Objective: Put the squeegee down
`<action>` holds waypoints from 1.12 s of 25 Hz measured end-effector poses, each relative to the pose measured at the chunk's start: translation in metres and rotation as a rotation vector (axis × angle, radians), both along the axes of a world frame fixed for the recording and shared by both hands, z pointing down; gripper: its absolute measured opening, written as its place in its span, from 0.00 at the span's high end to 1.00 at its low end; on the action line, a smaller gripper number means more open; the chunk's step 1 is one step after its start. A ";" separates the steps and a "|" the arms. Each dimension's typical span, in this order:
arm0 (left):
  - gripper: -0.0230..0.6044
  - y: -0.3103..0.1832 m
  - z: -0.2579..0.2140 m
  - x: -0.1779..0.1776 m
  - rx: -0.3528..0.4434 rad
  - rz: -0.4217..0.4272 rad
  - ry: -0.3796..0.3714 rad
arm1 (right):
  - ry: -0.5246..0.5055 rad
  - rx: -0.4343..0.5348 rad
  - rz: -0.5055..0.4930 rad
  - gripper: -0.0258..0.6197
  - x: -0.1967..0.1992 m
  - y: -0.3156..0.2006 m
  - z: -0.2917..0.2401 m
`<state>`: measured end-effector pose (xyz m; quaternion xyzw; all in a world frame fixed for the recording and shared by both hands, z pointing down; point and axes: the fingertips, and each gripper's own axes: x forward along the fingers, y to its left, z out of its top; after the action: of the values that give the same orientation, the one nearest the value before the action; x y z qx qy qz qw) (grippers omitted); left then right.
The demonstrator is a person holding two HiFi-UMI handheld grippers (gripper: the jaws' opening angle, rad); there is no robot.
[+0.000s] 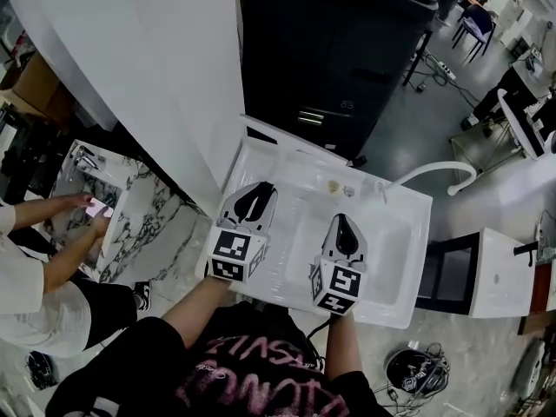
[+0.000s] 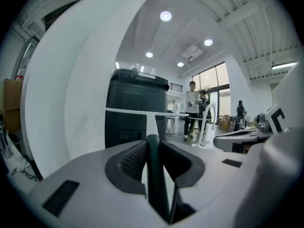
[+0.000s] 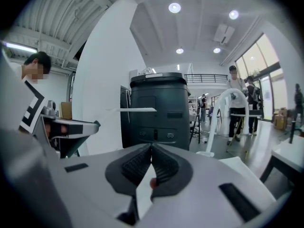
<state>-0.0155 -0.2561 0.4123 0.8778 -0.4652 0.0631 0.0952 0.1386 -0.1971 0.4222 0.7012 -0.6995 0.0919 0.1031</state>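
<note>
My left gripper (image 1: pixel 259 189) (image 2: pixel 153 146) is shut on the squeegee's dark handle (image 2: pixel 156 179). It holds the squeegee over the left side of the white sink unit (image 1: pixel 408 259). A white stem runs forward from the handle to a thin white blade (image 2: pixel 137 111), held level in front of the black cabinet (image 1: pixel 339 50). That blade (image 3: pixel 137 109) also shows at the left of the right gripper view. My right gripper (image 1: pixel 344 222) (image 3: pixel 151 148) hovers over the basin to the right. Its jaws meet at the tips with nothing held.
A curved white faucet (image 1: pixel 439 170) rises at the sink's back right, and small items (image 1: pixel 334 184) lie on the back ledge. A white curved wall (image 1: pixel 156 68) stands close on the left. Beyond it a person (image 1: pixel 52 259) is at a marble basin. A white table (image 1: pixel 504 276) is at the right.
</note>
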 end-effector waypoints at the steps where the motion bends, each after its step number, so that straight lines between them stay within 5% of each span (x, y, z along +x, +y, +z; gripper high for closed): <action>1: 0.81 0.000 0.001 0.002 -0.002 -0.001 -0.004 | -0.003 -0.003 -0.002 0.93 0.002 -0.001 0.002; 28: 0.81 -0.031 0.116 0.032 -0.232 -0.035 -0.110 | -0.062 -0.166 -0.028 0.93 0.037 -0.033 0.091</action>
<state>0.0168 -0.2873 0.5283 0.8479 -0.4746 0.1628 0.1713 0.1753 -0.2297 0.5128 0.6771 -0.7022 0.1696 0.1403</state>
